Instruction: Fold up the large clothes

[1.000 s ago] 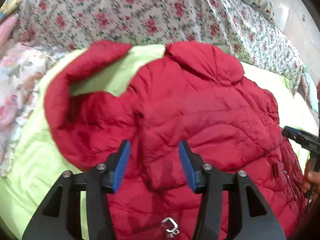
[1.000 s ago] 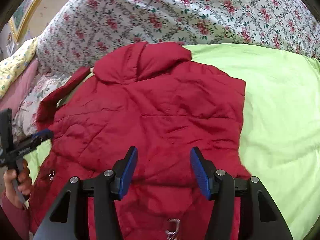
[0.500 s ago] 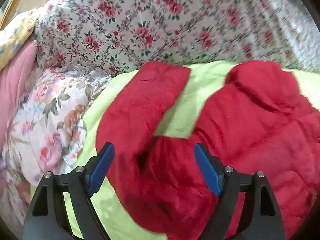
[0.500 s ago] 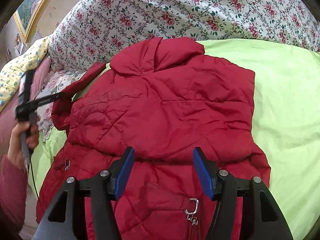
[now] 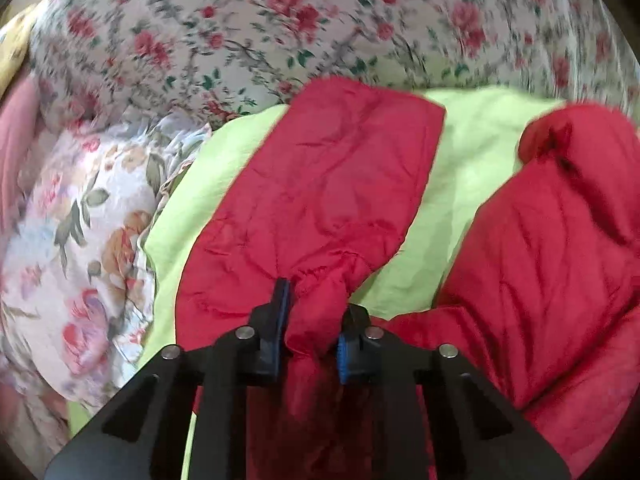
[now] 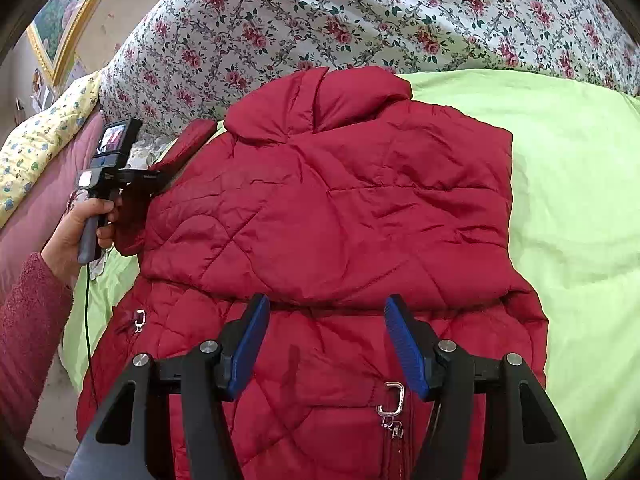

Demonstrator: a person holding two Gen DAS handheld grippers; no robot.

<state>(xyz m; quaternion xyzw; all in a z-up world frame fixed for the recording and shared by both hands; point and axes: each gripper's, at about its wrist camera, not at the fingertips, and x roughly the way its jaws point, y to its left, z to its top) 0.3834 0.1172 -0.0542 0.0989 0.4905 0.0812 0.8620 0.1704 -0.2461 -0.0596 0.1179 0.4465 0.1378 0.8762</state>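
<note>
A: Looking past the left gripper (image 5: pixel 310 312), can you see what it pinches?

B: Its pads are clenched on a fold of the red jacket's sleeve (image 5: pixel 320 184); the floral quilt (image 5: pixel 280 20) behind is blurred.

A: And the right gripper (image 6: pixel 326 344)?

B: Released, hovering over the red jacket (image 6: pixel 340 208) lying on the green sheet (image 6: pixel 572 200). The jacket's hem is cut off below.

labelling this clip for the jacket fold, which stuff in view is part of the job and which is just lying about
Part of the job:
- red puffer jacket
- its sleeve, pinched in the left claw
- right claw, open over the jacket
- green sheet it lies on

Just lying about:
- rose-print duvet
- floral pillow
- yellow pillow
- framed picture
</note>
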